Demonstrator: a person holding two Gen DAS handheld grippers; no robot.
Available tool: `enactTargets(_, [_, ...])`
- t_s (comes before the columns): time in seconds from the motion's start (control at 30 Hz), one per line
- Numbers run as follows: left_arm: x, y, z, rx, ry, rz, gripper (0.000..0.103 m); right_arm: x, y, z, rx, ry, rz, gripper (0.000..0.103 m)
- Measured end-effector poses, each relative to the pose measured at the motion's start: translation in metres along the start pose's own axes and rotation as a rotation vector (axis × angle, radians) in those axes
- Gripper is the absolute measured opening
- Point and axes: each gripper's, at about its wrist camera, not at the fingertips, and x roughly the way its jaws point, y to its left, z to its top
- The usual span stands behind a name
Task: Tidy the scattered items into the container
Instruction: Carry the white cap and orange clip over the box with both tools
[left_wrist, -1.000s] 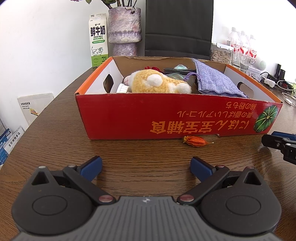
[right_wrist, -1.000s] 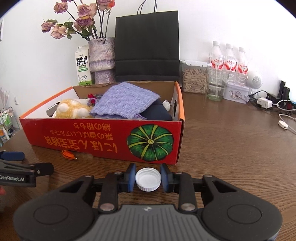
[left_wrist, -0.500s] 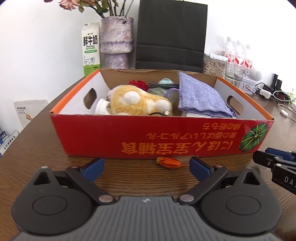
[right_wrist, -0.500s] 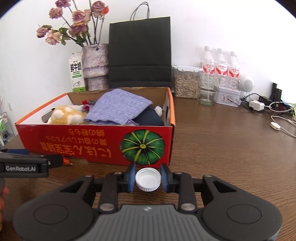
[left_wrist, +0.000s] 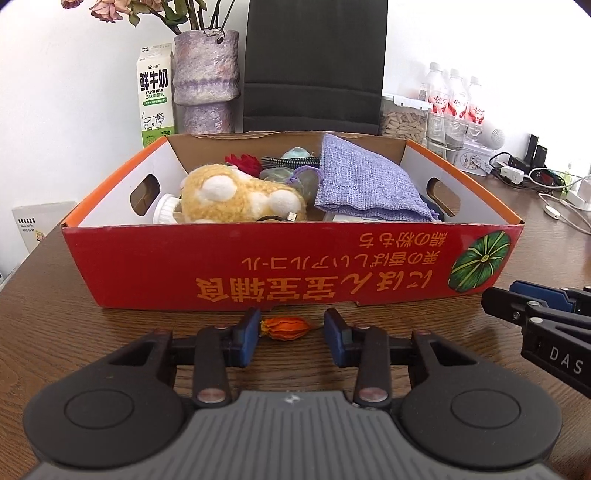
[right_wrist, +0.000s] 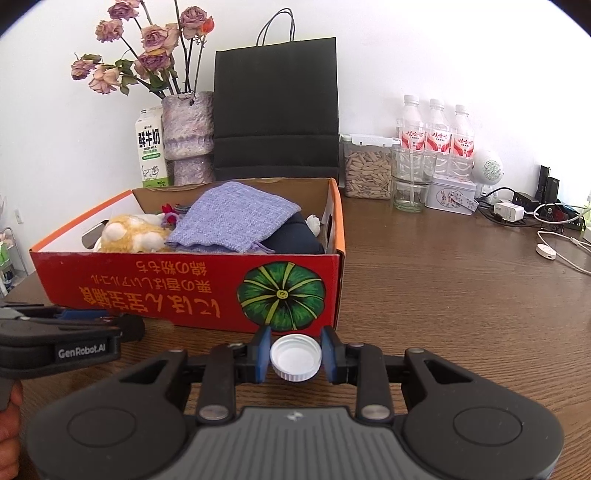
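A: Where is the orange dried flower (left_wrist: 285, 328) found?

B: On the counter (left_wrist: 110, 332), just before the red cardboard box (left_wrist: 258, 273), between the closing jaws of the left claw (left_wrist: 290, 334); the left pad is touching it, the right is still apart.

A: And the right claw (right_wrist: 295, 355)?

B: Clamped on a white bottle cap (right_wrist: 295, 356), near the box corner. A plush toy (left_wrist: 236, 199) and purple pouch (left_wrist: 365, 184) are lodged inside.

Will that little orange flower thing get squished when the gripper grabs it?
Probably, if squeezed hard: the orange dried flower pod looks papery and hollow. It likely weighs almost nothing. The left gripper is closing around it, so it may crumple or slip.
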Motion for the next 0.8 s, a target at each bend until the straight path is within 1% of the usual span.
enactTargets(0.2, [-0.007,0.005,-0.004,-0.023,-0.007,-0.023,0.038,-0.003,0.002,0.000,-0.007,-0.012,0.001,0.028])
enactTargets(0.3, [-0.014,0.007,-0.005,-0.024,-0.029,-0.032,0.038,-0.007,0.004,-0.001,-0.018,-0.031,0.001,0.028])
enactTargets(0.43, [-0.027,0.008,-0.007,-0.018,-0.072,-0.042,0.038,-0.013,0.006,-0.001,-0.031,-0.059,0.003,0.028])
enactTargets(0.53, [-0.040,0.008,-0.006,-0.014,-0.120,-0.047,0.038,-0.019,0.004,-0.001,-0.021,-0.089,0.003,0.028])
enactTargets(0.63, [-0.050,0.009,0.001,-0.013,-0.168,-0.050,0.038,-0.028,0.005,0.001,-0.012,-0.126,0.002,0.028])
enactTargets(0.8, [-0.062,0.016,0.021,-0.018,-0.229,-0.049,0.038,-0.038,0.011,0.014,-0.012,-0.181,0.033,0.028])
